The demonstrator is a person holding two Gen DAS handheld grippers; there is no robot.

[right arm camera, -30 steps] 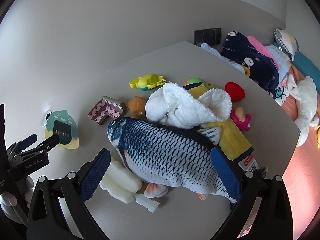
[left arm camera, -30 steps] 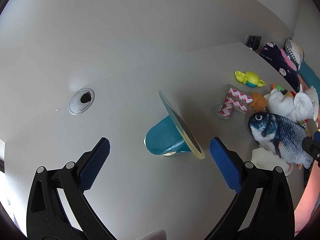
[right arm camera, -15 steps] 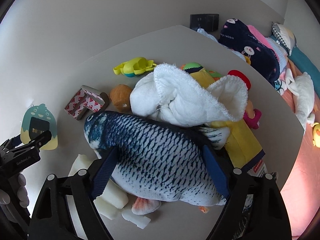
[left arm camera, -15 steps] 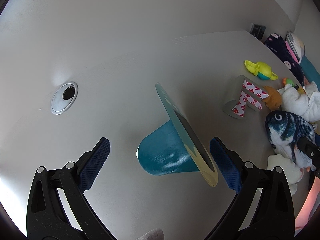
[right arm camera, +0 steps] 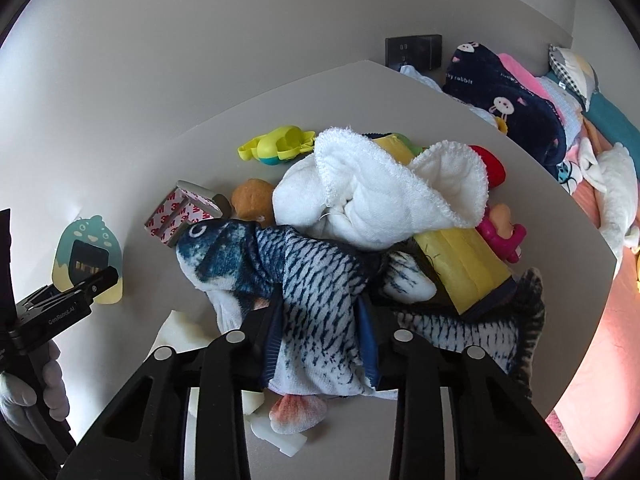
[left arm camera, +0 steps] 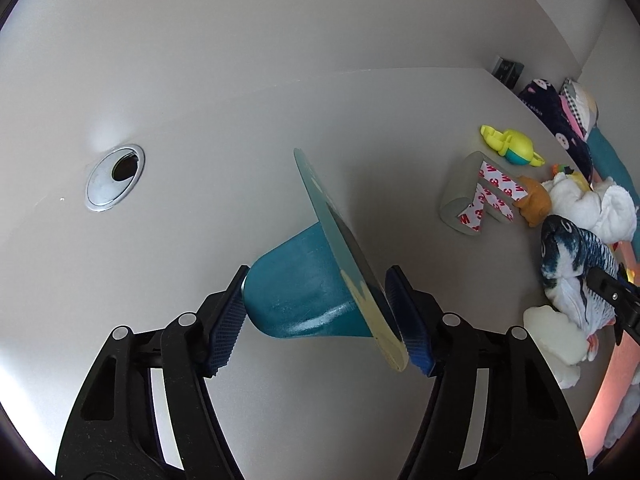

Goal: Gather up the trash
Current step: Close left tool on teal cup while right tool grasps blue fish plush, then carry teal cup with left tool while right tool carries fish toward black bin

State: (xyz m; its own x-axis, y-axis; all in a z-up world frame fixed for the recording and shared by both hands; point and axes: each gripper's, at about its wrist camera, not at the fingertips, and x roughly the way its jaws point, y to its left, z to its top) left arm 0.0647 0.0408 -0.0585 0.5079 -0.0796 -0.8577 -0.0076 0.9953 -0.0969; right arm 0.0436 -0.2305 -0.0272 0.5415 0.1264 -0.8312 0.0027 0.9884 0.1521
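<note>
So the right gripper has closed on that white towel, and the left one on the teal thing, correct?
Not quite. In the right wrist view the right gripper has just closed on the plush fish; the white towel lies untouched behind it. The left gripper is indeed on the teal thing.

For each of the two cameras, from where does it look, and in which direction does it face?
Left wrist: on the left gripper, facing down at the grey table; its jaws have just been closing on the teal holder.
Right wrist: on the right gripper, facing down; its jaws have just been closing on the plush fish; a gloved hand shows.
Shared: fish, holder, table.
</note>
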